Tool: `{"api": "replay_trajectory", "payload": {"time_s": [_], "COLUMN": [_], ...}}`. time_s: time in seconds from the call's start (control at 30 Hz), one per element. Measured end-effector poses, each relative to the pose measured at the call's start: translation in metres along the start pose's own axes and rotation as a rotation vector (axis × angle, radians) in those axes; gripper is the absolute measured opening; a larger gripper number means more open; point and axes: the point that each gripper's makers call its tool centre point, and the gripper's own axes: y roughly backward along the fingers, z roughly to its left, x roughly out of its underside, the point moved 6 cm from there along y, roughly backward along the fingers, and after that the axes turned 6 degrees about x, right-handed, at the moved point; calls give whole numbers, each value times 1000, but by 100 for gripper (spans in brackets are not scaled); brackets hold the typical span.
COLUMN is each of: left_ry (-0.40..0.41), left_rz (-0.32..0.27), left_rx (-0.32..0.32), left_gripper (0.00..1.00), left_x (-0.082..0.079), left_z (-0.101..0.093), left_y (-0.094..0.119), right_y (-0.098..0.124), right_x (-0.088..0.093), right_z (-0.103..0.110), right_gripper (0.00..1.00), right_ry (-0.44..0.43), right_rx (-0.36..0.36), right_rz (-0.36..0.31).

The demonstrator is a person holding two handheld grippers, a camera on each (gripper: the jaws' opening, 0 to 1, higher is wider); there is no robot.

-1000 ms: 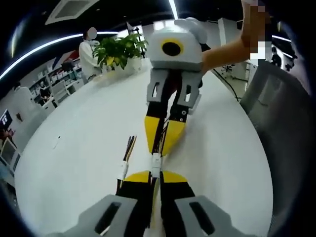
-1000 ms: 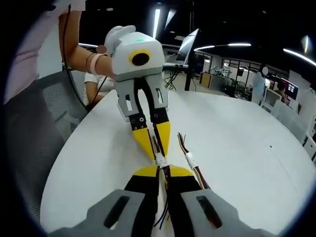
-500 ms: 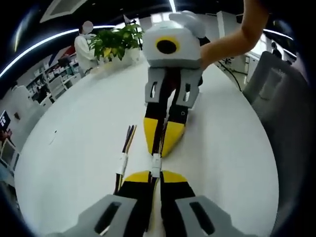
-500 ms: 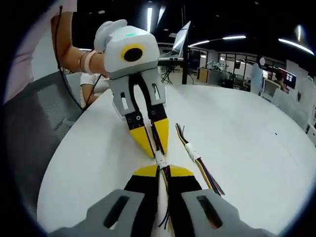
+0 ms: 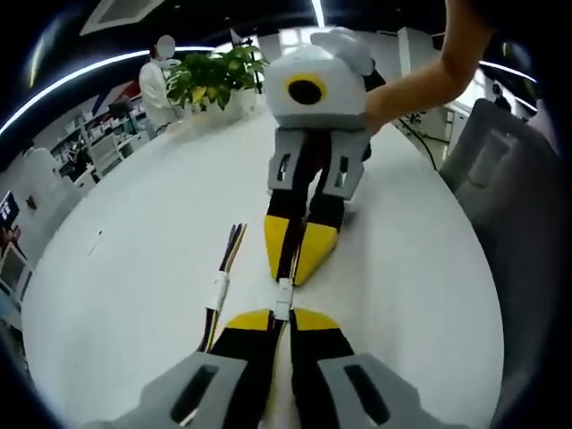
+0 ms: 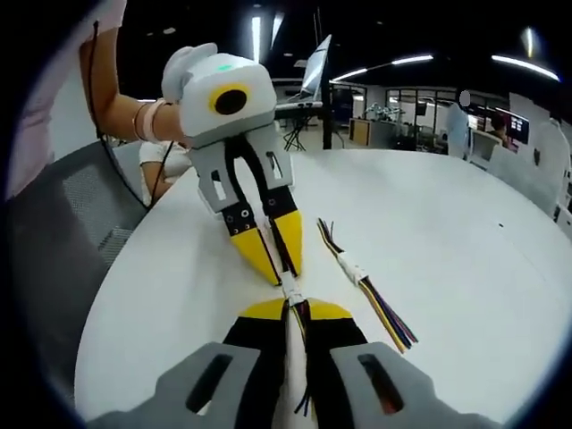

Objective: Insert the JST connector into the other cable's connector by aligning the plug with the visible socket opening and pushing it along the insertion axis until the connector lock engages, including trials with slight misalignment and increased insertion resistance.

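Both connector halves (image 5: 282, 298) were held nose to nose, each pinched by closed jaws of the left gripper (image 5: 275, 323) and right gripper (image 6: 295, 313); latching (unconfirmed) remained. 1 spare cable (image 6: 362, 275) lay at 2 o'clock.

Connector (image 5: 282, 298) joint too small to judge, its wires hidden between both tongs' closed tips
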Motion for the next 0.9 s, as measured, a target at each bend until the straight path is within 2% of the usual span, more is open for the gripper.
{"api": "replay_trajectory", "payload": {"time_s": [0.2,0.3,0.43,0.6,0.8,0.9], "left_ry": [-56,-21,10,58,85,97], "left_rz": [1,-6,-11,-28,-29,-23], "left_rx": [-37,-59,-53,-56,-64,-76], "left_gripper": [2,6,11,13,24,35], "left_x": [-2,-2,-3,-1,0,0], "left_z": [-3,-1,-5,-8,-9,-10], "left_y": [1,2,3,3,3,5], "right_y": [0,1,1,3,7,11], "right_x": [1,1,1,-3,-9,-14], "right_z": [2,3,4,6,5,4], "right_gripper": [4,4,5,11,19,21], "right_ry": [-1,-9,-12,-5,-6,0], "right_rx": [15,18,24,50,74,84], "right_rz": [2,9,13,7,-12,-19]}}
